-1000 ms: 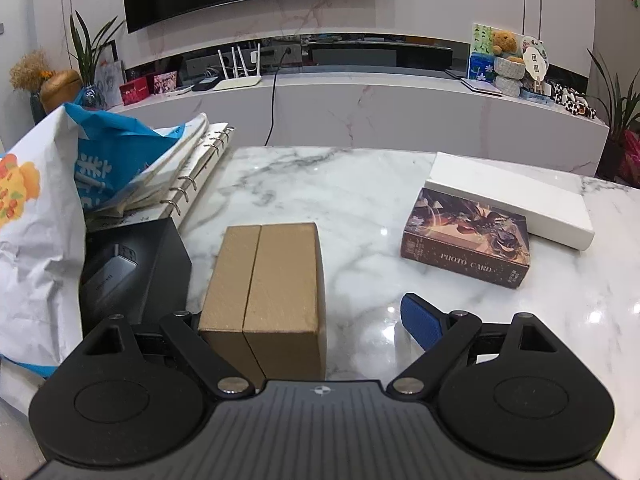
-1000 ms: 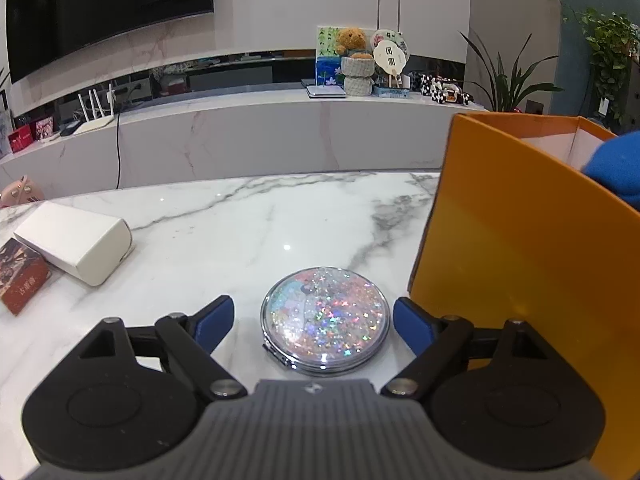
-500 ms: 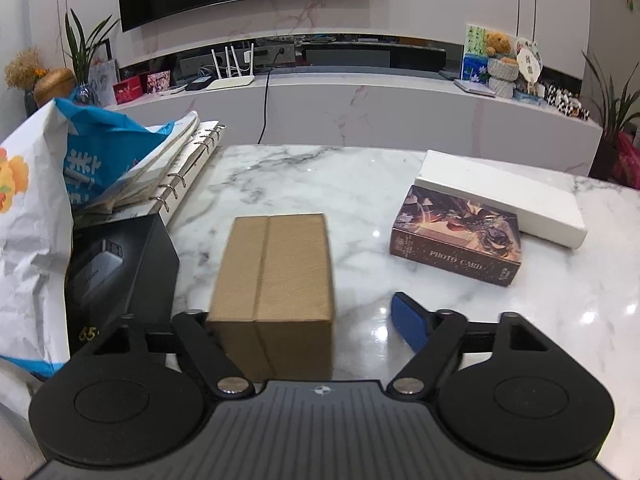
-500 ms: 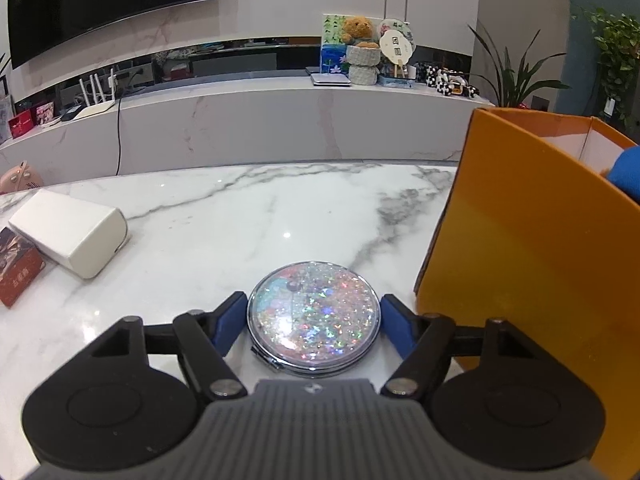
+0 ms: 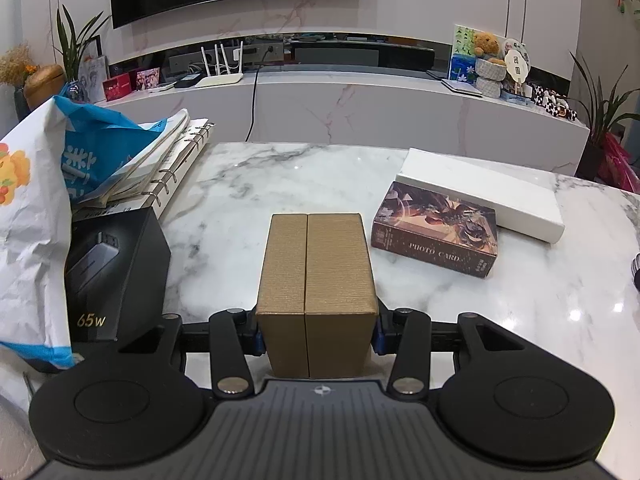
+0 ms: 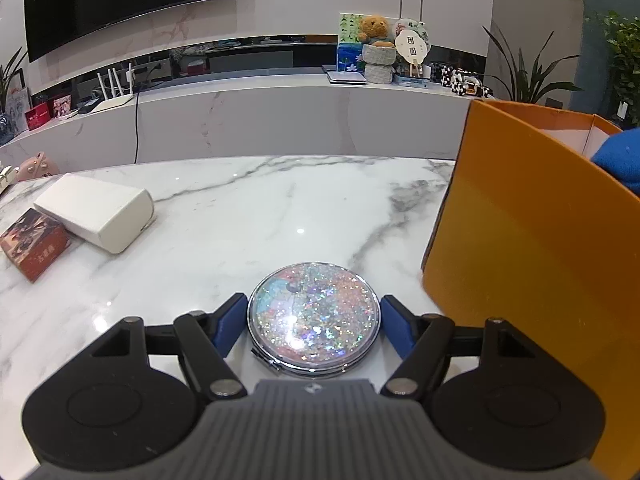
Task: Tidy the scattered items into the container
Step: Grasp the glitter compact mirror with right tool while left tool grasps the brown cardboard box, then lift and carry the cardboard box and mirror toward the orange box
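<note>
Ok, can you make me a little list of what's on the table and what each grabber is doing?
left gripper: shut on the brown box
right gripper: shut on the glittery mirror, which lies flat on the table
container: orange box, right of the mirror, something blue inside
still loose: photo card box, leaning on the white box
left edge: black charger box, paper bag, ring binder

"PHOTO CARD" is printed along the side of the illustrated card box (image 5: 436, 232), and "65W" in gold stands on the front of the black charger box (image 5: 116, 276).
</note>
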Demonstrator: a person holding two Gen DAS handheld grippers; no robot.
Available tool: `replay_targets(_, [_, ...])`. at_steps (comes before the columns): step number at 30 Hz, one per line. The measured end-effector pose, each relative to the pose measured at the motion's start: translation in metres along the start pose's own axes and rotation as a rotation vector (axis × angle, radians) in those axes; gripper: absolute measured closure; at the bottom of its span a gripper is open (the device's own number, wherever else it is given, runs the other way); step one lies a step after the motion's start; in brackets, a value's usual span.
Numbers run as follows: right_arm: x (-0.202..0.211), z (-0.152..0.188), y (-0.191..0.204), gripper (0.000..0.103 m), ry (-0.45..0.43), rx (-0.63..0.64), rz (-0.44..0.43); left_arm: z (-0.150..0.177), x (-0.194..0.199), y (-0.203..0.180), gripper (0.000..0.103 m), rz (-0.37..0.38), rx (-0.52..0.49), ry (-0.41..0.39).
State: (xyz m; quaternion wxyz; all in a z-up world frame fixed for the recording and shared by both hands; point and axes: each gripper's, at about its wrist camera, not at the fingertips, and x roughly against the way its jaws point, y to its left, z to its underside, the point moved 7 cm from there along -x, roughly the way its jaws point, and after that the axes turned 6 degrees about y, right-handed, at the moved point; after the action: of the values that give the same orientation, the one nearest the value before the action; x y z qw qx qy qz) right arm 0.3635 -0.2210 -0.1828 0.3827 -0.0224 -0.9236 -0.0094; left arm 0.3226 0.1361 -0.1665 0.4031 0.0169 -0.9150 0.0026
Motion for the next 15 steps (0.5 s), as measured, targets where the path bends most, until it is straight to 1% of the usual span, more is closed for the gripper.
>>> replay_targets(8, [0.011, 0.004, 0.005, 0.029, -0.005, 0.006, -0.020, -0.003, 0.011, -0.004, 0.051, 0.008, -0.004, -0.019])
replay_targets(15, [0.024, -0.005, 0.008, 0.029, -0.029, 0.013, -0.032, -0.011, 0.026, -0.007, 0.051, 0.009, -0.005, -0.044])
